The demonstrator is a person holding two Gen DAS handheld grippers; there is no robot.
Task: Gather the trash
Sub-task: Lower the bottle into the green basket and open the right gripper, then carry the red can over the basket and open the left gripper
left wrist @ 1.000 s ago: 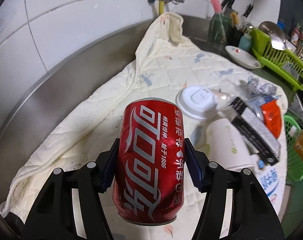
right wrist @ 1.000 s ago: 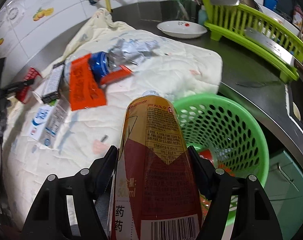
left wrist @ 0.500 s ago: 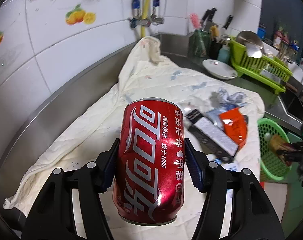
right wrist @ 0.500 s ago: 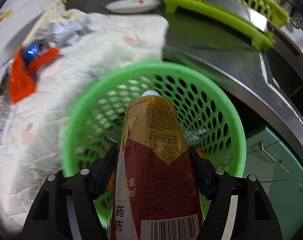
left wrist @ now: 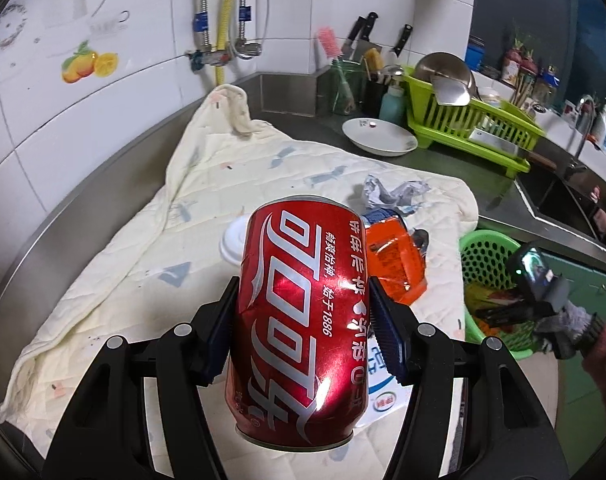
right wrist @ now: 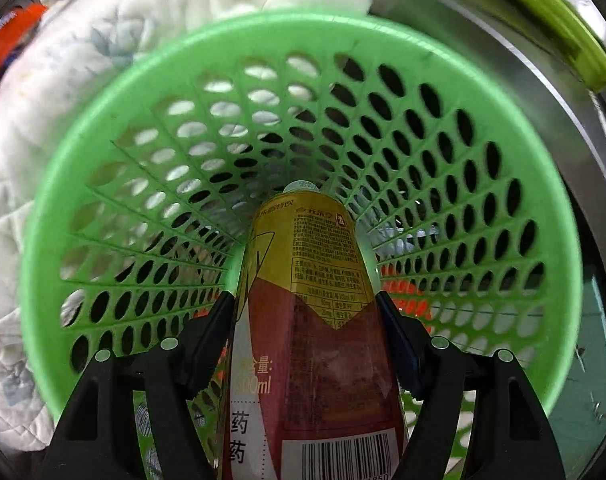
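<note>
My left gripper (left wrist: 303, 322) is shut on a dented red cola can (left wrist: 303, 312) and holds it above the cream quilted cloth (left wrist: 207, 216). My right gripper (right wrist: 305, 332) is shut on a gold and dark red drink bottle (right wrist: 315, 320), its cap pointing down into the green perforated basket (right wrist: 103, 120). In the left wrist view the basket (left wrist: 485, 248) stands at the cloth's right edge, with the right gripper (left wrist: 515, 308) over it. On the cloth lie an orange wrapper (left wrist: 395, 264), crumpled foil (left wrist: 391, 192), a white lid (left wrist: 233, 240) and a carton (left wrist: 383, 392).
A white dish (left wrist: 379, 136), a green dish rack (left wrist: 471, 124) and a knife and utensil holder (left wrist: 367, 80) stand on the steel counter behind. A sink (left wrist: 567, 204) lies at right. Tiled wall with pipes (left wrist: 219, 40) runs along the left. Orange trash (right wrist: 407, 292) lies inside the basket.
My right gripper has moved over the basket and tipped the bottle down into it. My left gripper has risen and pulled back with the can, showing more of the counter.
</note>
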